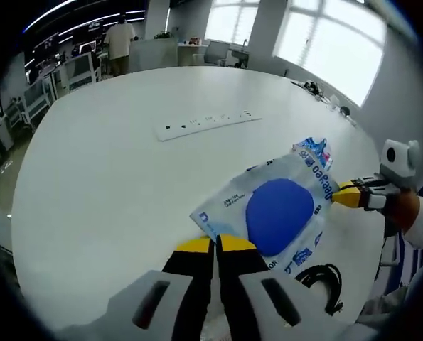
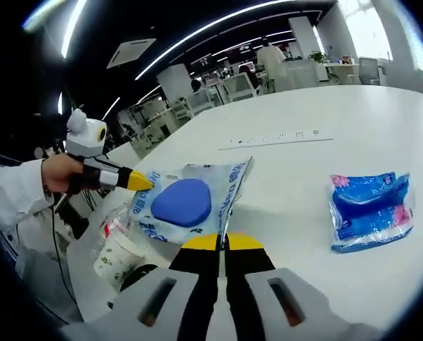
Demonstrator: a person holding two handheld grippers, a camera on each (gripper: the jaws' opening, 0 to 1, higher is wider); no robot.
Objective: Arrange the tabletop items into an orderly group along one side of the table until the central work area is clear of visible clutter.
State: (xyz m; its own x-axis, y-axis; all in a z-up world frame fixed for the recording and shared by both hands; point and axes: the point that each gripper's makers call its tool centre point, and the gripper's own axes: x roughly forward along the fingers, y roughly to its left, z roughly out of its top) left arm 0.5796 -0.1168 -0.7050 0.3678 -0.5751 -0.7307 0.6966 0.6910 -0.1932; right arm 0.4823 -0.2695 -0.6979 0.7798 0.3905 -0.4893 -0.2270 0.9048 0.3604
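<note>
Gripping opposite ends of a clear bag [image 1: 279, 206] holding a blue pad, both tongs, left [image 1: 216, 243] and right [image 2: 222, 241], are clamped closed. A second blue pack [image 2: 370, 209] lies apart on the bench [image 1: 111, 177], a power strip [image 1: 207, 125] farther off.

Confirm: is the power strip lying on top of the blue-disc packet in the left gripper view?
No. The power strip lies apart on bare table, beyond the blue-disc packet.
</note>
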